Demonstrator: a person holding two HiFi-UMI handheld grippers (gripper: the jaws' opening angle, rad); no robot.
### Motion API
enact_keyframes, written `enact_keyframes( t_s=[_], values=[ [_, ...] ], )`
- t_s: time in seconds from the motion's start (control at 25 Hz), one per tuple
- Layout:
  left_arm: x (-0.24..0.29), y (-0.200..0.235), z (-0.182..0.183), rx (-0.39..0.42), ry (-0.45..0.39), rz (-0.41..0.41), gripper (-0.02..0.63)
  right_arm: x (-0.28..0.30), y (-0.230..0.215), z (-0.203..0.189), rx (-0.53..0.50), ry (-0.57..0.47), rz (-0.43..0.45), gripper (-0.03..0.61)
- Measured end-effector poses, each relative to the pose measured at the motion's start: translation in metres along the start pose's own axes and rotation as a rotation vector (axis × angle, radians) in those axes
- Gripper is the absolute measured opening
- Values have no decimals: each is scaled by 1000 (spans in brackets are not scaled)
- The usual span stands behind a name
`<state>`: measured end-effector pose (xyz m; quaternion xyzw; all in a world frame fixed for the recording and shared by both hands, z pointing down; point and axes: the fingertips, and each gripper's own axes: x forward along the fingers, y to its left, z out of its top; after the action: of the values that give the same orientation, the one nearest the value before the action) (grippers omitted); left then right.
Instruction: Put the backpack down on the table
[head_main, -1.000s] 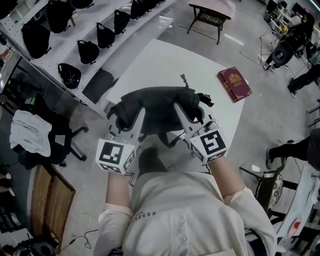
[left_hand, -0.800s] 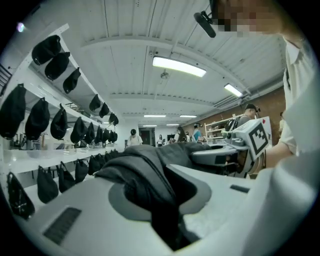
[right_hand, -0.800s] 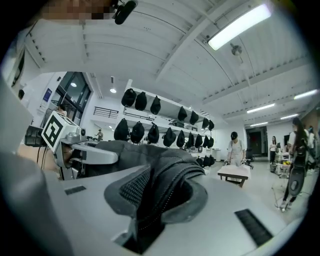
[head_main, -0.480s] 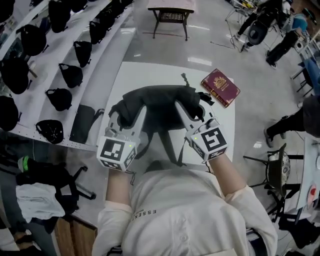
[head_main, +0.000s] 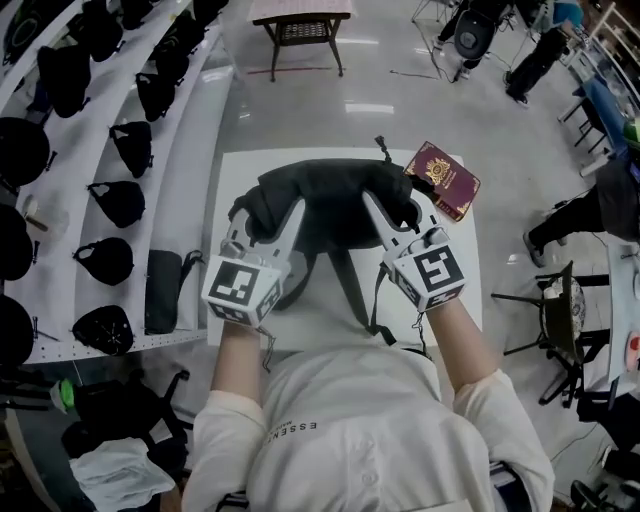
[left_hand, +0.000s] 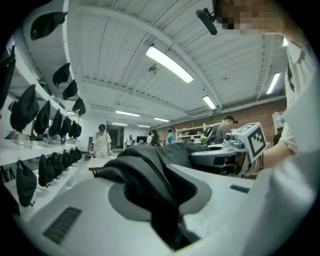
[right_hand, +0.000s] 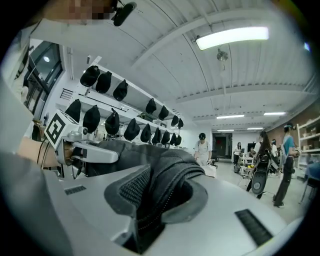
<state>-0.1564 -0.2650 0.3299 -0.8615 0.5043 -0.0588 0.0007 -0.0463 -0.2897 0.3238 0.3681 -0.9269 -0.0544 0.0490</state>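
Observation:
A black backpack (head_main: 330, 200) hangs between my two grippers over the white table (head_main: 318, 318), its straps (head_main: 345, 285) dangling toward me. My left gripper (head_main: 264, 224) is shut on the bag's left side, and dark fabric (left_hand: 150, 175) fills its jaws in the left gripper view. My right gripper (head_main: 397, 214) is shut on the bag's right side, with a padded strap (right_hand: 162, 187) pinched between its jaws in the right gripper view. Each gripper view shows the other gripper across the bag. Whether the bag's underside touches the table is hidden.
A red book (head_main: 442, 180) lies on the table's far right corner, close to the bag. White shelves (head_main: 175, 150) with several black bags run along the left. A small table (head_main: 300, 20) stands beyond, a chair (head_main: 555, 335) and people to the right.
Both grippers have carried the backpack sideways, and the table now lies squarely under it. The red book has come close to the bag's right end. Both grips are unchanged.

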Motion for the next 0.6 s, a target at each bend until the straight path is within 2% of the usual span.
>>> enact_keyframes(
  t_s=[0.2,0.32,0.6],
  values=[
    [28,32,-4,-22,-27,-56,87,34,-14,1,-29,10,-32,94],
    [46,47,-8,-14,-30,-77,87,52,-26,-6,-11,14,-55,93],
    [83,73,-32,-5,-32,-76,87,88,-50,-36,8,10,-74,94]
  ],
)
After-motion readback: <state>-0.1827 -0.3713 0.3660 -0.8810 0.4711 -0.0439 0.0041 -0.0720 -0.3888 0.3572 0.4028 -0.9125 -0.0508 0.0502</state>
